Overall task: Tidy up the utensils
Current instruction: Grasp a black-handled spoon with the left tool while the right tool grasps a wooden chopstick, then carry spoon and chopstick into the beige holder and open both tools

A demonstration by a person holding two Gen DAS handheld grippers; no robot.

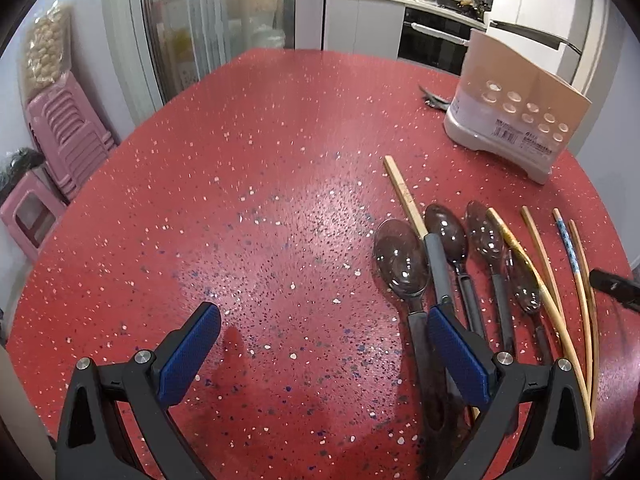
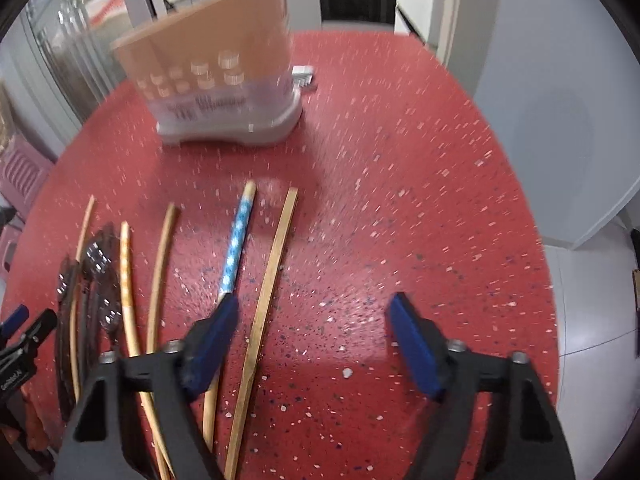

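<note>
My left hand-held gripper (image 1: 324,334) hangs wide open over bare red tabletop (image 1: 256,184), nothing between its jaws, and my right hand-held gripper (image 2: 314,320) is open too, its pads clear of everything, with one flat bamboo chopstick (image 2: 266,300) lying on the tabletop between its jaws and the blue-patterned chopstick (image 2: 237,240) just at its left pad. The utensils lie in a loose row near me: dark translucent plastic spoons (image 1: 400,258) on the left, thin wooden chopsticks to their right, and the pink-and-grey utensil holder (image 1: 516,120) stands upright at the far side, well apart from them. I judge everything light and rigid; the chopsticks are narrow and lie flat, so they may roll or slip, and I'd pinch across the middle of the shaft; the glossy spoons I'd take by their matt dark handles. The holder's label carries a barcode and small print I can't read
</note>
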